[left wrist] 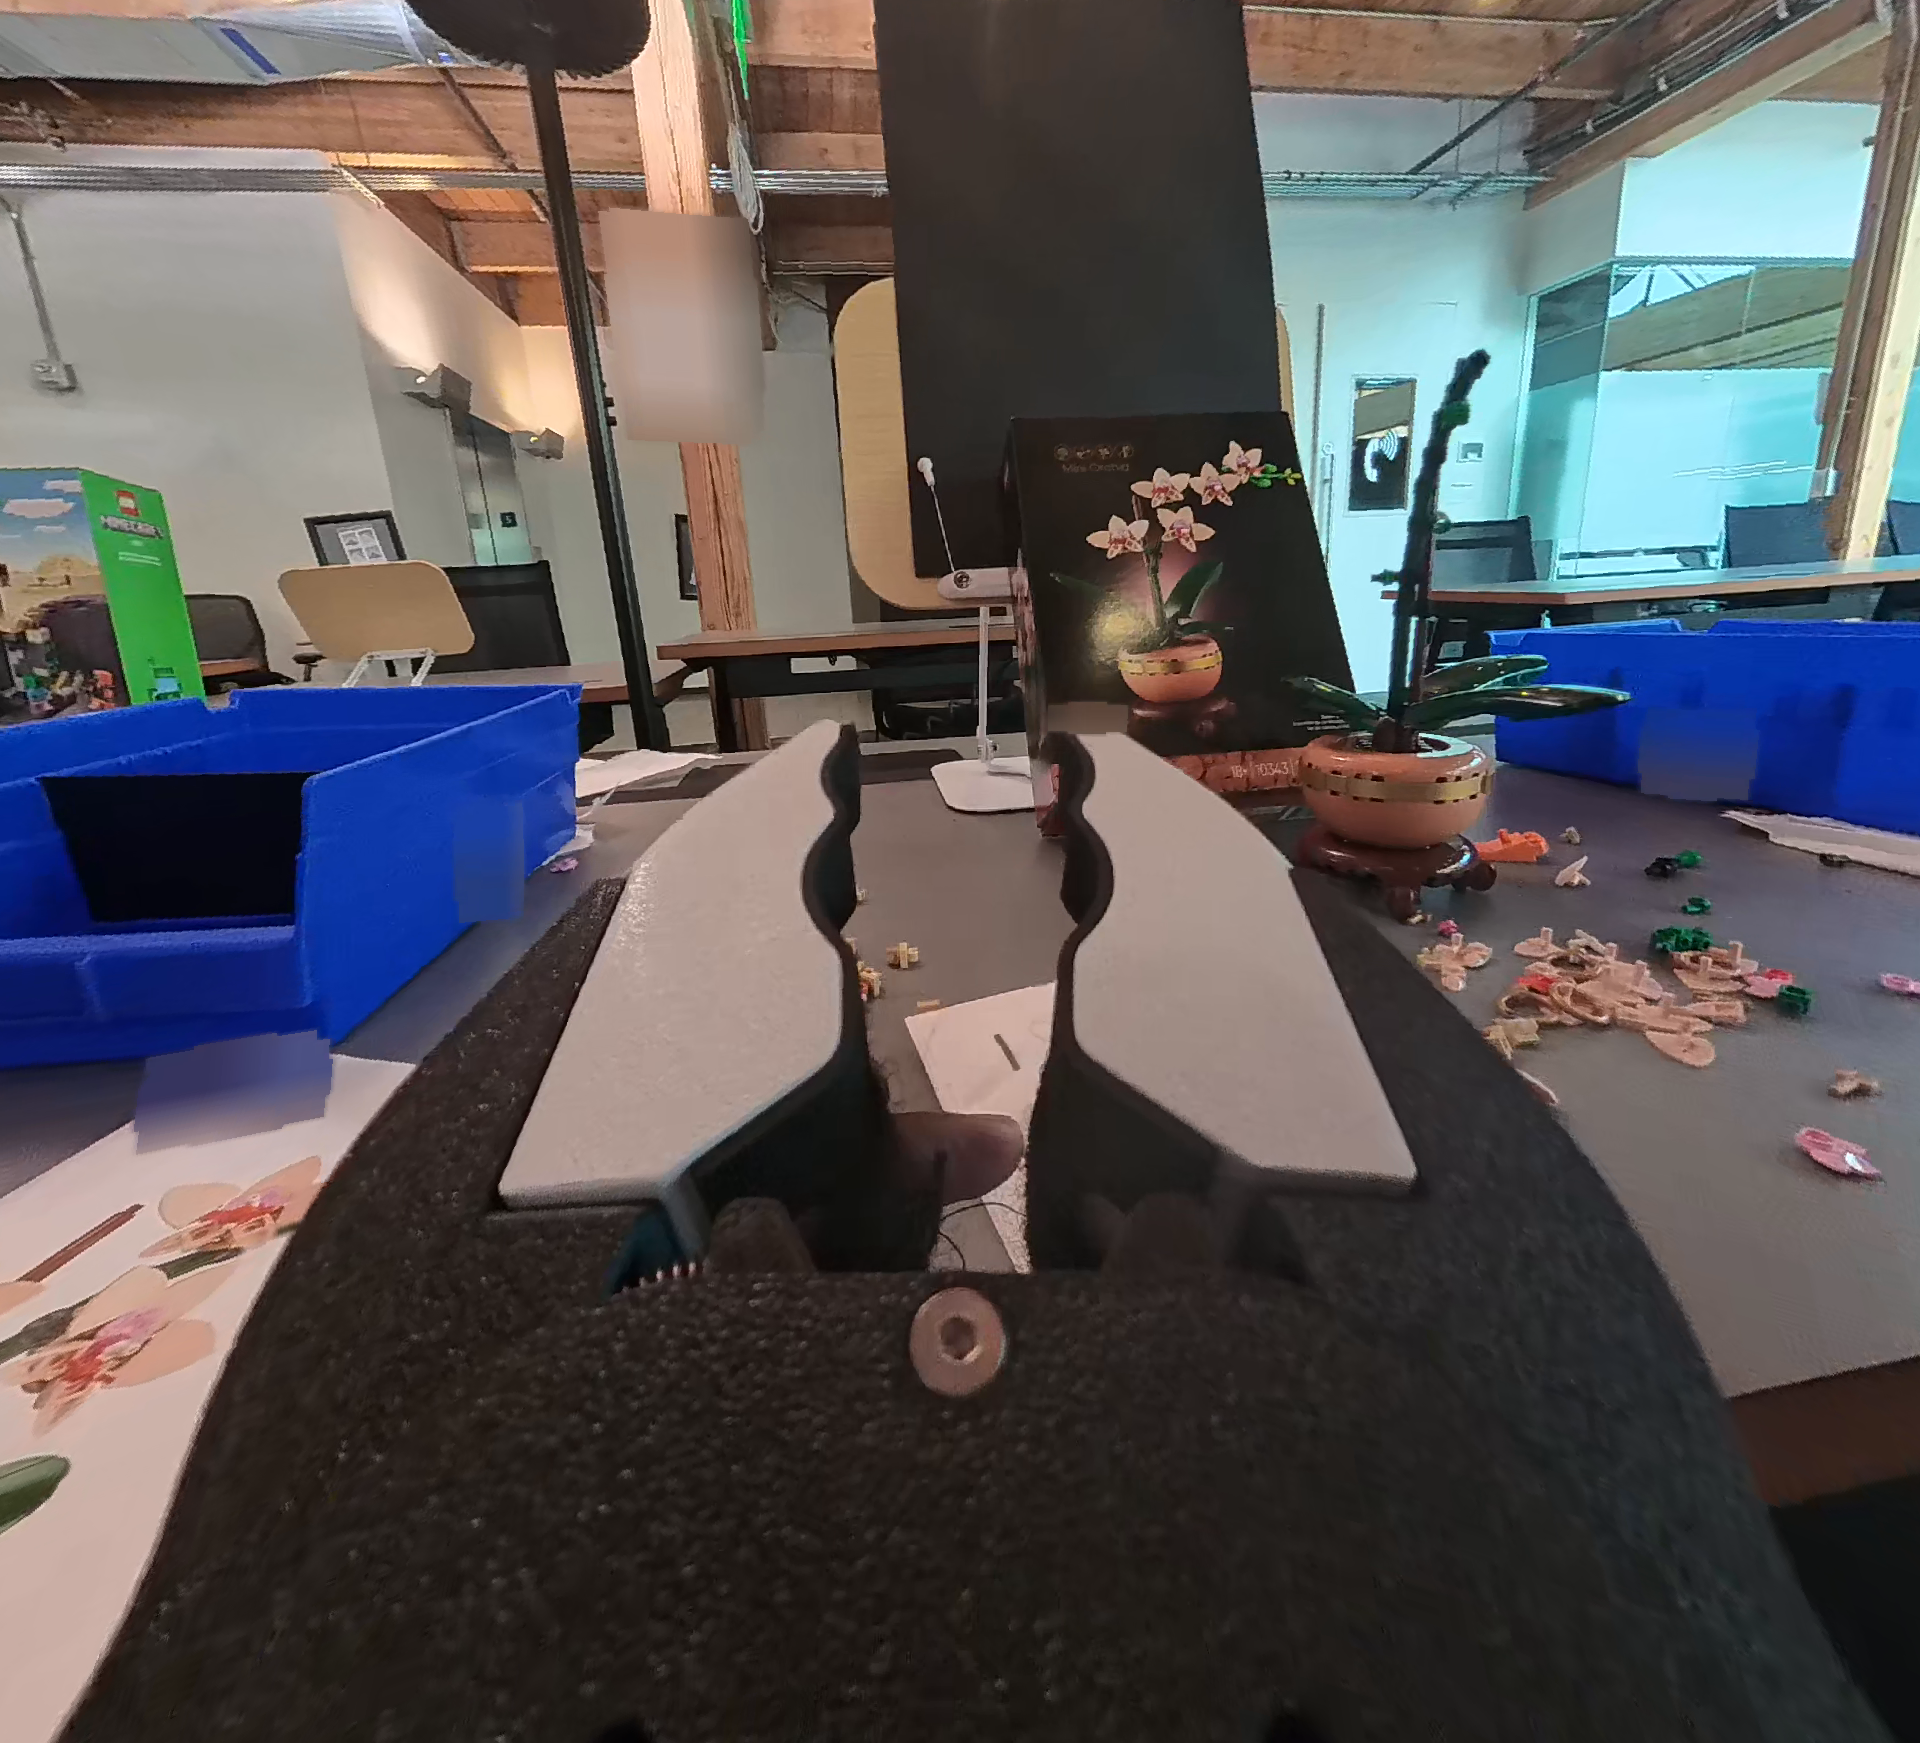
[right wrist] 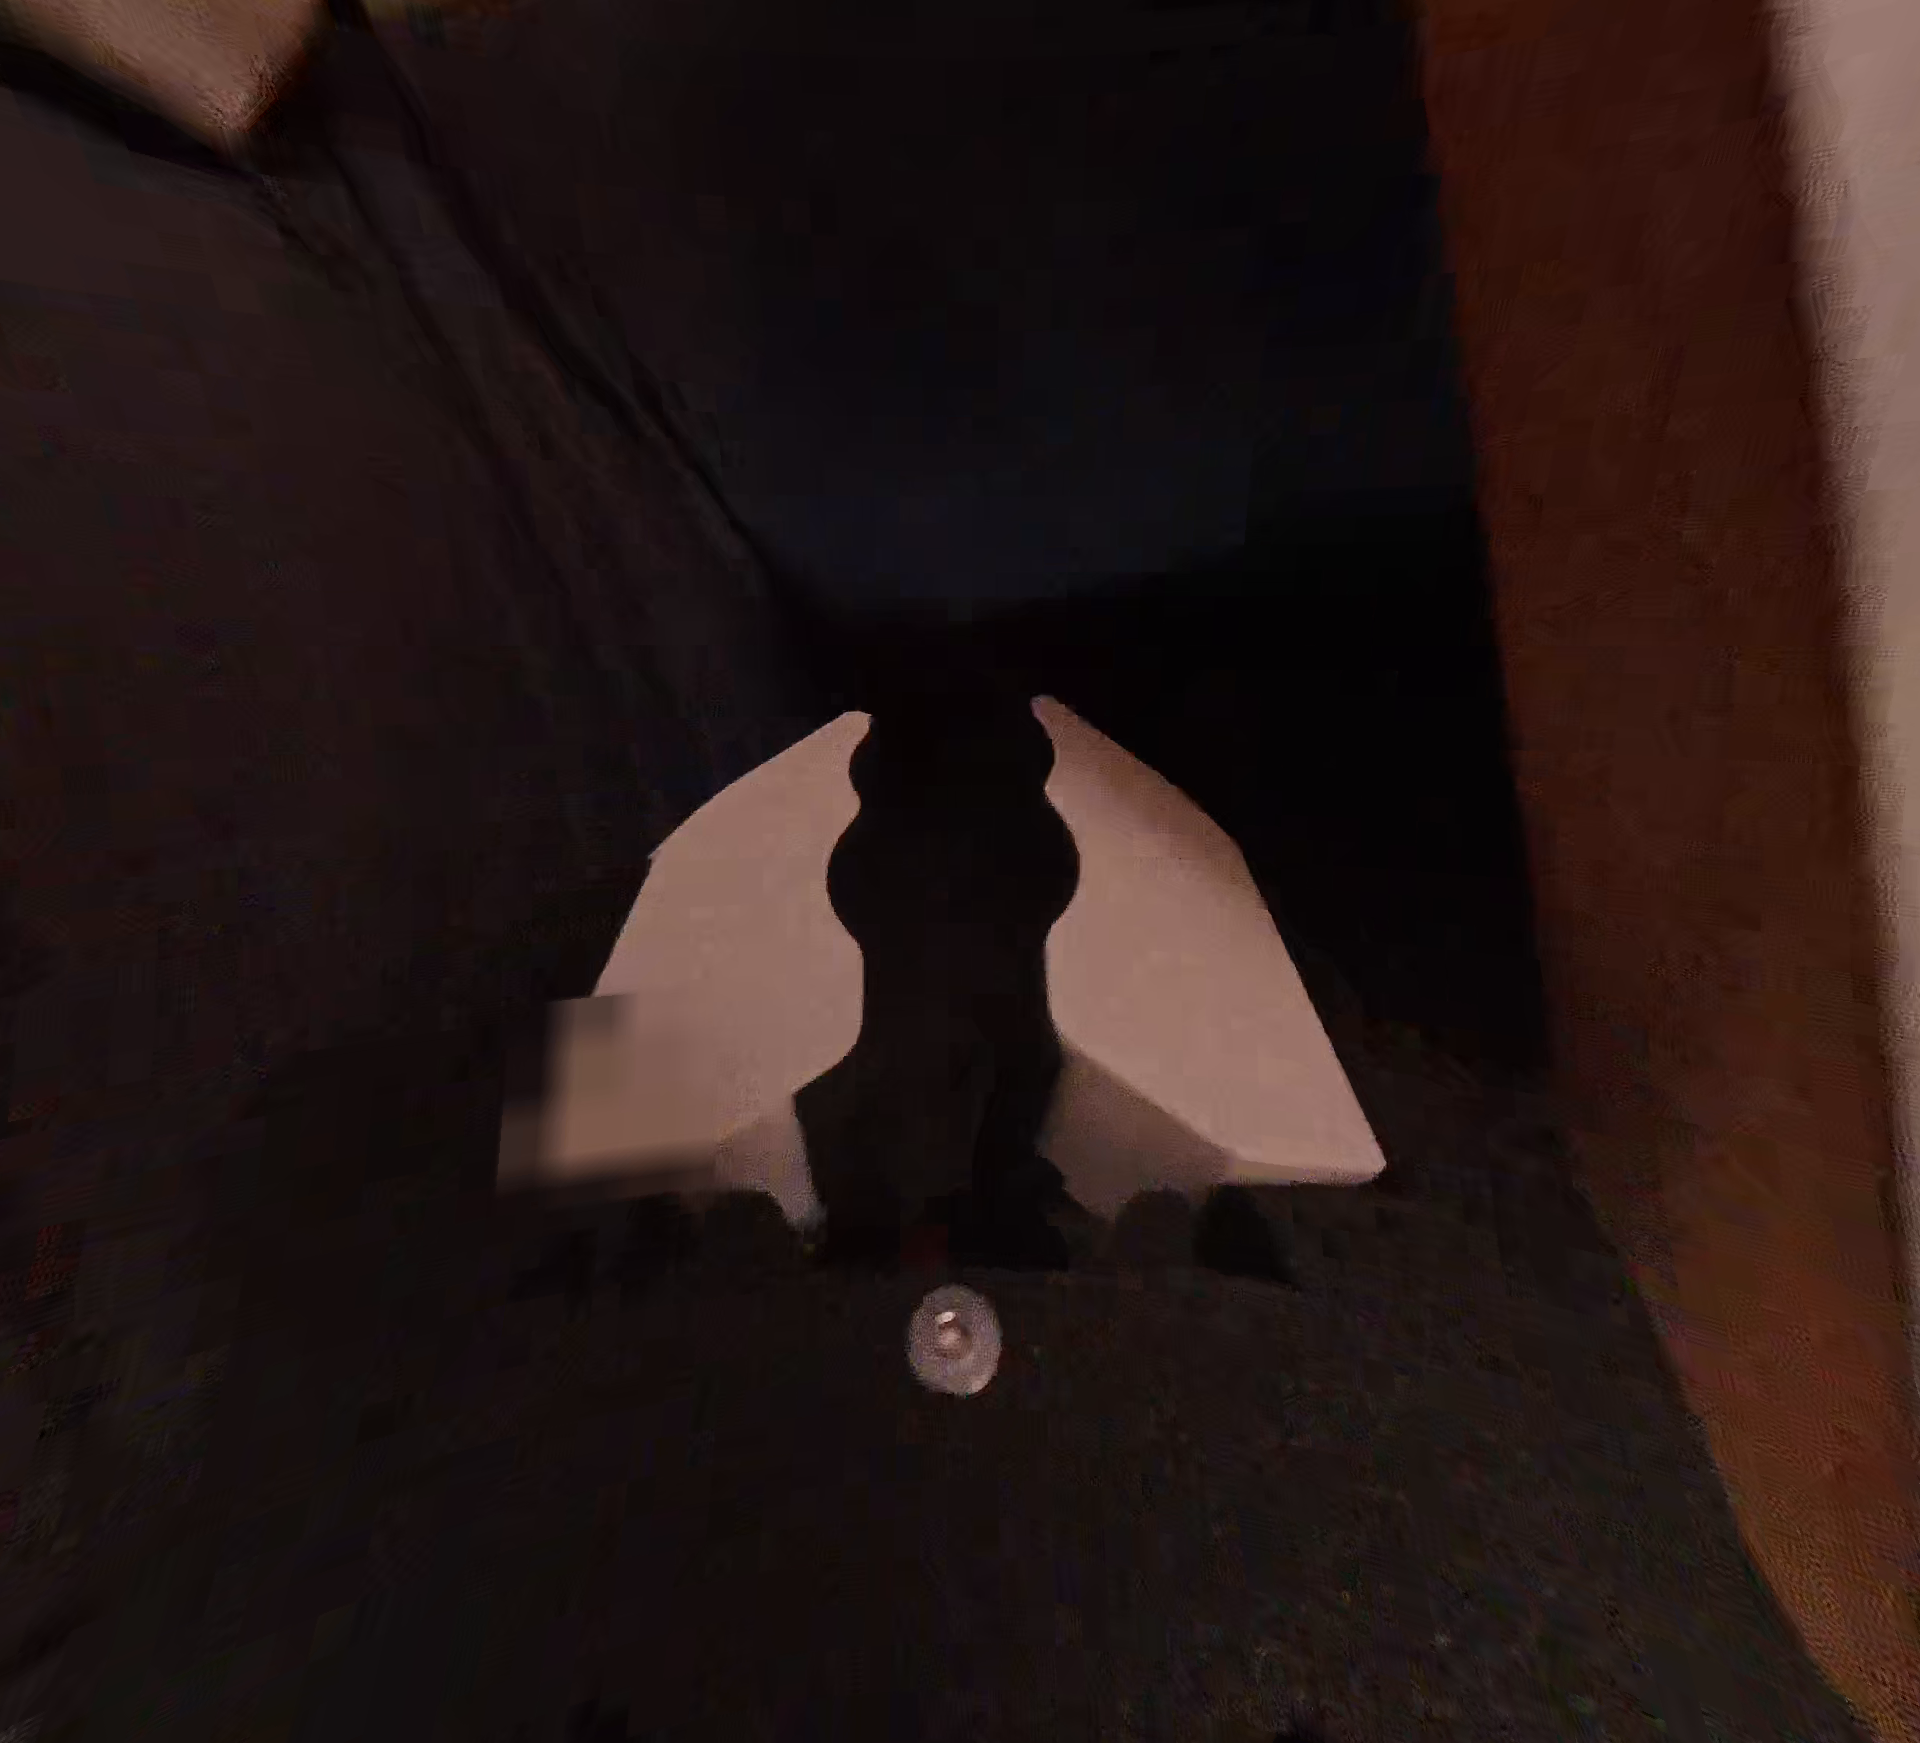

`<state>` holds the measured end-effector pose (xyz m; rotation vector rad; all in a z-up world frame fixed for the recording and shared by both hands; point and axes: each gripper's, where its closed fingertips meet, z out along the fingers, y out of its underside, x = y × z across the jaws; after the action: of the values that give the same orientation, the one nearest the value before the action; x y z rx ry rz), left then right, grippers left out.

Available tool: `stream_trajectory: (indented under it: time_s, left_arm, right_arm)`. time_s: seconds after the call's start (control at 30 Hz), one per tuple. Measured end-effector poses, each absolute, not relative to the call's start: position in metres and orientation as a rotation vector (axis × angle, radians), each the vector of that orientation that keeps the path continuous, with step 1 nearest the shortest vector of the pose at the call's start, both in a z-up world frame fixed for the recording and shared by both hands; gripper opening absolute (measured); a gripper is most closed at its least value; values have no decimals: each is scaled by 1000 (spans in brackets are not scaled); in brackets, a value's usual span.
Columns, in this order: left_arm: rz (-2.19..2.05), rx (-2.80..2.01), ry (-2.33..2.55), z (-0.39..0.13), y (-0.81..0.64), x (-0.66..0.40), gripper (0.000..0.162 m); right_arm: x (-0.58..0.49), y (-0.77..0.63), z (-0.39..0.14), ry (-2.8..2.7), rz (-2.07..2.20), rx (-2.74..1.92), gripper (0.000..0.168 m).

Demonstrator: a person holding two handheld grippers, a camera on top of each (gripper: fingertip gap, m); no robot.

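Item: my left gripper (left wrist: pixel 956 737), jaws parted and empty, hovers level over the grey table (left wrist: pixel 1621 1174), facing the brick orchid pot (left wrist: pixel 1392 784). Right gripper (right wrist: pixel 951 706): gap visible, nothing between; it points into dark cloth (right wrist: pixel 364 602), so surroundings are unreadable

Grey bench (left wrist: pixel 1714 1205) carries two blue bins: one at left (left wrist: pixel 343 852), one at far right (left wrist: pixel 1766 706). A potted brick orchid (left wrist: pixel 1397 784) stands just beside an upright dark box (left wrist: pixel 1164 592). Loose tan, pink and green pieces (left wrist: pixel 1621 987) lie scattered right of centre. Printed sheet (left wrist: pixel 114 1278) at left edge. Green box (left wrist: pixel 104 592) behind the left bin.
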<state>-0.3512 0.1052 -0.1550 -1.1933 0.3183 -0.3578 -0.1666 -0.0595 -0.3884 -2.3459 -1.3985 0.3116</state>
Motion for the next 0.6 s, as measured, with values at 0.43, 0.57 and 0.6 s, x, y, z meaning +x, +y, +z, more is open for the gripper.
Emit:
stream_trajectory:
  time_s: [0.43, 0.57, 0.6]
  left_arm:
    - [-385, -1198, 270, -154, 109, -363, 35]
    - [-387, -1197, 260, -154, 109, -367, 35]
    - [-390, -1197, 256, -153, 109, -367, 35]
  right_arm:
    - [-175, -65, -473, -2013, 98, -2414, 5]
    - [-172, -62, -449, -1834, 191, -2377, 5]
    - [-169, -58, -434, -1760, 179, -2350, 5]
